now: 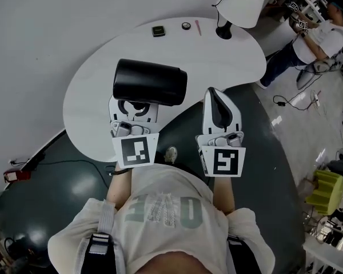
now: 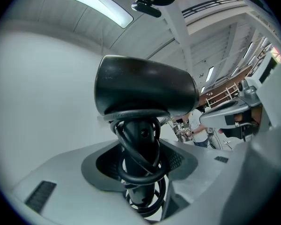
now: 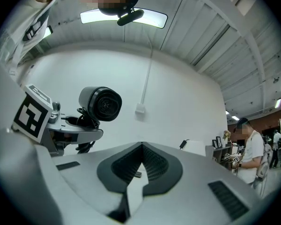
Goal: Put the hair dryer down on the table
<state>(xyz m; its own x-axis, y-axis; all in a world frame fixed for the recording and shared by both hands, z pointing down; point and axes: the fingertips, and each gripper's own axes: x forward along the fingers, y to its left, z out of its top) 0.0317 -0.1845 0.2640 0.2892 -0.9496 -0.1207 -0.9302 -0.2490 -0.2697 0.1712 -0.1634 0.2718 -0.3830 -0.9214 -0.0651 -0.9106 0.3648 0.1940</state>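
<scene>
Holding hair dryer [image 1: 150, 81] by its cord-wrapped handle, left gripper [image 1: 135, 108] kept it over table's [image 1: 217, 56] near edge. Right gripper [image 1: 215, 99] was closed, empty, just off that edge. Rec: lower slowly, lay barrel flat, release once it's resting.

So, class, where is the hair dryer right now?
The hair dryer is left of centre in the head view, its cord-wrapped handle between the jaws of the left gripper, barrel over the white table, right gripper beside it.
</scene>
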